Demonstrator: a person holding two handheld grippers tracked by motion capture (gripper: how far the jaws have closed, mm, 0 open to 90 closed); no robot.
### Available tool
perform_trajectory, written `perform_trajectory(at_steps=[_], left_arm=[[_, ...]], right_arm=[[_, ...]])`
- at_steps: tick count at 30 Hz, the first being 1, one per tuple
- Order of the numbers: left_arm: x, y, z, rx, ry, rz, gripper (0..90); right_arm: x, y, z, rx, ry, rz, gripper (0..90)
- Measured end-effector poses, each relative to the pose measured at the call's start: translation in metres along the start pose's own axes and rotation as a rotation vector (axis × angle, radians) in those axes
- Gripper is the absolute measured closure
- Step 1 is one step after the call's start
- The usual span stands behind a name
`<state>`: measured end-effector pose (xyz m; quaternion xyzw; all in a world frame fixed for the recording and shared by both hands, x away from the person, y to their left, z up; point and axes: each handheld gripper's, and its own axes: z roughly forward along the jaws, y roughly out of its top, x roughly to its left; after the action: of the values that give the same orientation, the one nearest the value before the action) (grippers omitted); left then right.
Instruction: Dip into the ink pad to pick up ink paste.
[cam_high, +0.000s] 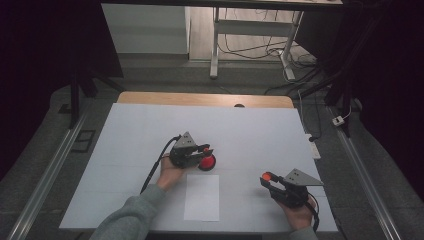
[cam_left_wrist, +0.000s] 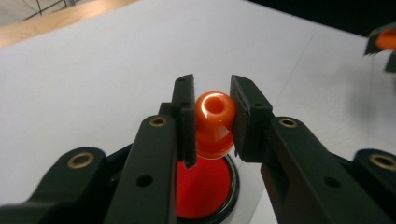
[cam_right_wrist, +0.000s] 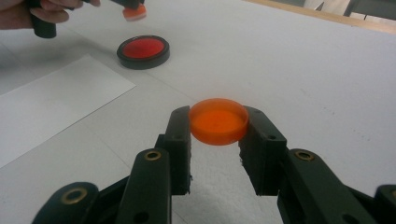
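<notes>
1. We are holding the left gripper (cam_high: 206, 150) over the middle of the white table (cam_high: 130, 135), its jaws closing on an orange stamp (cam_left_wrist: 214, 122) with a rounded knob that has a hole in its top.
2. In the left gripper view, the stamp is sitting between the two black jaws near their tips, each jaw pressing a side of the knob.
3. Directly below this gripper, a round ink pad (cam_left_wrist: 204, 189) with a black rim and red surface is lying on the table; we cannot tell whether the stamp's lower end is touching it.
4. We are keeping the right gripper (cam_high: 266, 179) well apart from the left one, off to its right and nearer to us, and its jaws are clamping a flat orange lid (cam_right_wrist: 218, 120).
5. In the right gripper view, the lid is sitting level between the jaw tips, held by its rim above the table.
6. From this gripper, the ink pad is lying ahead and to the left, with the left hand (cam_right_wrist: 28, 11) and the stamp beyond it.
7. A white sheet of paper (cam_high: 202, 196) is lying flat on the table between the two grippers, just on our side of the ink pad.
</notes>
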<state>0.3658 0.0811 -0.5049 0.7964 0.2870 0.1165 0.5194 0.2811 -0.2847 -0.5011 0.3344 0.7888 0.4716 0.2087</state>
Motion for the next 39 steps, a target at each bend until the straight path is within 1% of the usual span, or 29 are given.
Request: perform_trajectory(at_steps=[2, 4, 7, 10, 14, 18, 20, 27, 31, 34, 39], left_arm=[[0.000, 0.003, -0.004, -0.010, -0.003, -0.003, 72.6], [0.001, 0.005, -0.009, -0.024, -0.006, -0.014, 72.5], [0.002, 0.008, -0.014, -0.040, -0.001, -0.022, 72.5], [0.001, 0.009, -0.019, -0.048, -0.015, -0.032, 72.5], [-0.001, 0.011, -0.024, -0.045, -0.029, -0.042, 72.5], [-0.005, 0.012, -0.028, -0.044, -0.038, -0.037, 72.5], [-0.007, 0.013, -0.029, -0.038, -0.042, -0.030, 72.5], [-0.011, 0.014, -0.031, -0.031, -0.070, -0.028, 72.5], [-0.013, 0.016, -0.033, -0.036, -0.086, -0.032, 72.5], [-0.014, 0.016, -0.033, -0.027, -0.095, -0.027, 72.5], [-0.016, 0.016, -0.035, -0.018, -0.110, -0.030, 72.5]], right_arm=[[0.000, 0.000, 0.000, 0.001, 0.000, 0.000, 64.6], [0.000, 0.000, 0.000, 0.002, 0.000, -0.001, 64.6], [0.000, 0.000, 0.000, 0.002, 0.000, -0.001, 64.6], [0.000, 0.000, 0.000, 0.001, 0.000, -0.001, 64.6], [-0.001, 0.000, 0.000, 0.002, -0.005, 0.000, 64.6], [-0.001, 0.000, 0.001, -0.001, 0.001, 0.001, 64.6], [0.000, 0.000, 0.001, 0.000, 0.001, -0.001, 64.6], [-0.001, 0.000, 0.001, 0.008, -0.001, -0.002, 64.6], [-0.002, -0.001, 0.002, 0.008, -0.001, -0.001, 64.6], [-0.001, -0.001, 0.002, 0.005, 0.000, -0.001, 64.6], [-0.002, -0.001, 0.002, 0.009, 0.000, -0.001, 64.6]])
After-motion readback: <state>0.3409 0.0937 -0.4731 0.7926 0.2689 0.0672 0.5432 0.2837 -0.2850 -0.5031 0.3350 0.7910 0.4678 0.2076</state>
